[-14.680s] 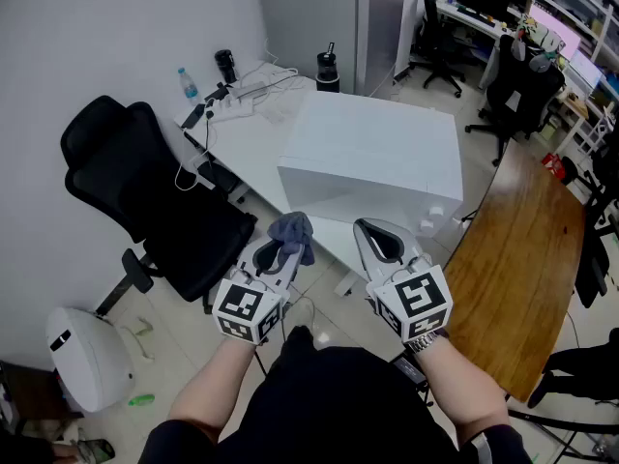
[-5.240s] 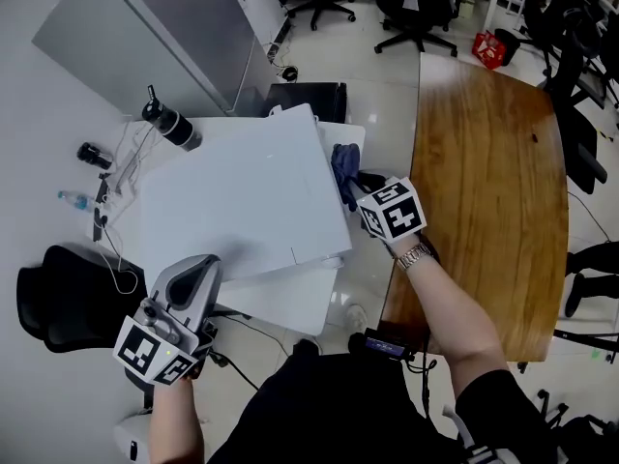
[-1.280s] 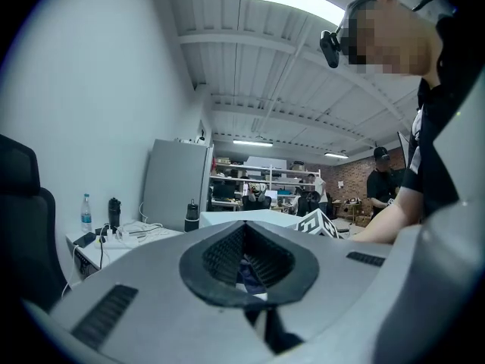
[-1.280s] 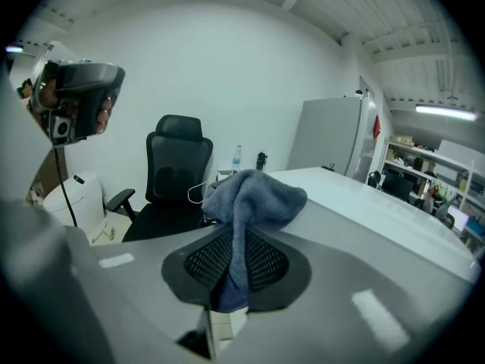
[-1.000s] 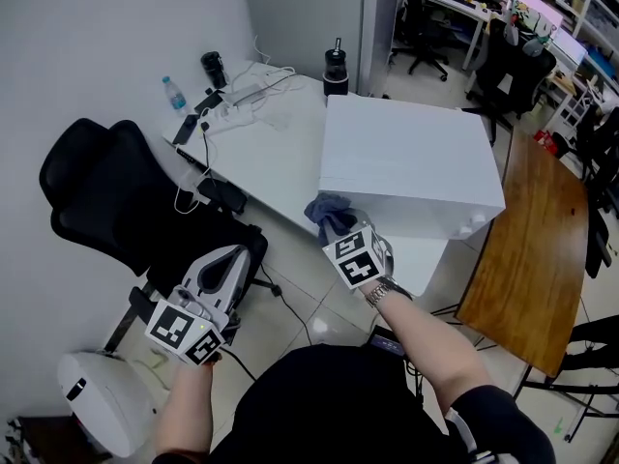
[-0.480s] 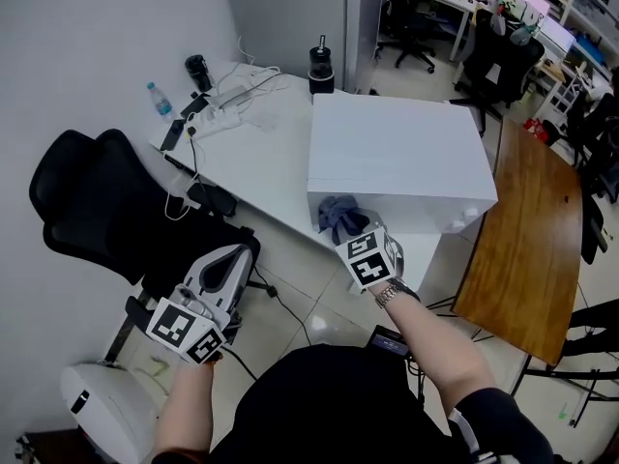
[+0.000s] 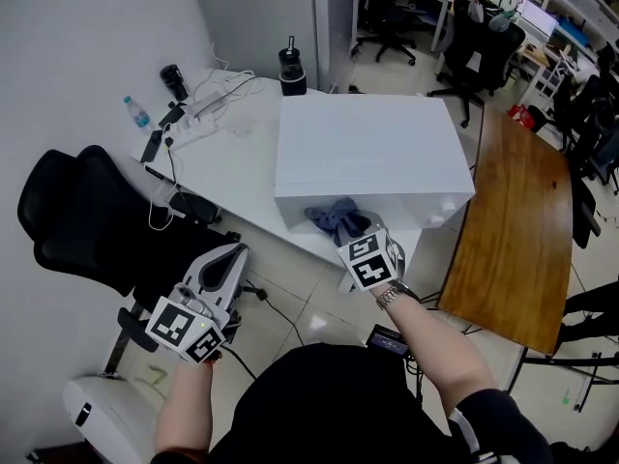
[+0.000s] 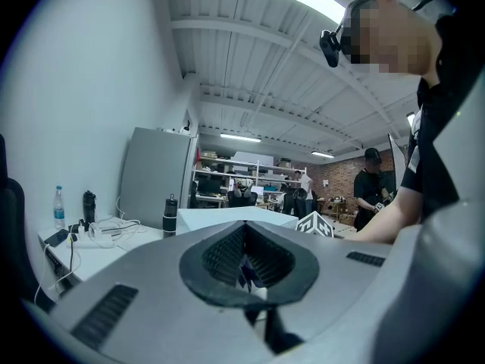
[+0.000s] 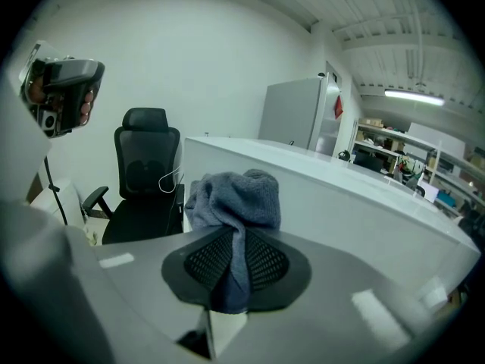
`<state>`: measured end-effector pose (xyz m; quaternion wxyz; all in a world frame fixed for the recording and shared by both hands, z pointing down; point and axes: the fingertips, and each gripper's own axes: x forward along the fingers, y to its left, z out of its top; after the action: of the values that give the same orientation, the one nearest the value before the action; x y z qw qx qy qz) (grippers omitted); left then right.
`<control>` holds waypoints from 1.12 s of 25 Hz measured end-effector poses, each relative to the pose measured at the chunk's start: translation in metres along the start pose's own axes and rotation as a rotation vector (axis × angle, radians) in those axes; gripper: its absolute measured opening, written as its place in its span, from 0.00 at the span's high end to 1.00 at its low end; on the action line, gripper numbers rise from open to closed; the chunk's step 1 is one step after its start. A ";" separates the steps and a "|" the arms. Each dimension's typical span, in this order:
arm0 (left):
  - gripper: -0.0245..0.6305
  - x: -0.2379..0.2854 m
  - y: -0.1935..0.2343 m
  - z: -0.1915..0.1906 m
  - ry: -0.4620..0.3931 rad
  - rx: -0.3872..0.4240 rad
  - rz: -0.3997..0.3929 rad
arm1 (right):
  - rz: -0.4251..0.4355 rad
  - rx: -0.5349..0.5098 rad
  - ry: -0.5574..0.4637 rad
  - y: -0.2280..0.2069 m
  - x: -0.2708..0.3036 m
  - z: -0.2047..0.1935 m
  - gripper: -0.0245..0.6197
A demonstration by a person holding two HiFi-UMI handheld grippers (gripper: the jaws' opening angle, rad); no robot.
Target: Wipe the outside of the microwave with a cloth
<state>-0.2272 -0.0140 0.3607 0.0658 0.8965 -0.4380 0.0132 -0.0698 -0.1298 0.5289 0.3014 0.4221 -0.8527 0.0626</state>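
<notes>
The white microwave (image 7: 368, 153) stands on a white desk (image 7: 218, 153), its front face toward me. My right gripper (image 7: 356, 240) is shut on a grey-blue cloth (image 7: 334, 220), which is bunched against the lower left of that front face. In the right gripper view the cloth (image 9: 233, 203) sticks out between the pads, with the microwave (image 9: 356, 211) just behind it. My left gripper (image 7: 224, 264) hangs low at the left, away from the microwave, over a black office chair (image 7: 87, 216). Its jaws are shut with nothing between them, as the left gripper view (image 8: 244, 258) shows.
On the far end of the desk lie a power strip with cables (image 7: 208, 95), a water bottle (image 7: 136, 112), a black cup (image 7: 174, 80) and a dark flask (image 7: 289, 71). A wooden table (image 7: 513, 230) stands at the right. A white bin (image 7: 102, 414) sits at the bottom left.
My right gripper has carried the cloth rightward along the microwave's front face, from its left corner. The left gripper has drifted only a little, and the view has shifted.
</notes>
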 end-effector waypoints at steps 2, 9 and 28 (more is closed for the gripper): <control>0.96 0.011 -0.009 0.001 0.003 0.001 -0.009 | -0.003 0.006 0.000 -0.011 -0.006 -0.005 0.88; 0.96 0.044 -0.041 0.005 0.011 0.002 -0.035 | -0.027 0.037 0.007 -0.052 -0.030 -0.029 0.88; 0.96 0.110 -0.130 0.006 0.026 0.028 -0.077 | -0.133 0.119 0.013 -0.166 -0.098 -0.092 0.89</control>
<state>-0.0572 -0.0217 0.3495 0.0595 0.9133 -0.4019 0.0284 0.1439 -0.1352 0.5232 0.2847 0.4944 -0.8157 0.0956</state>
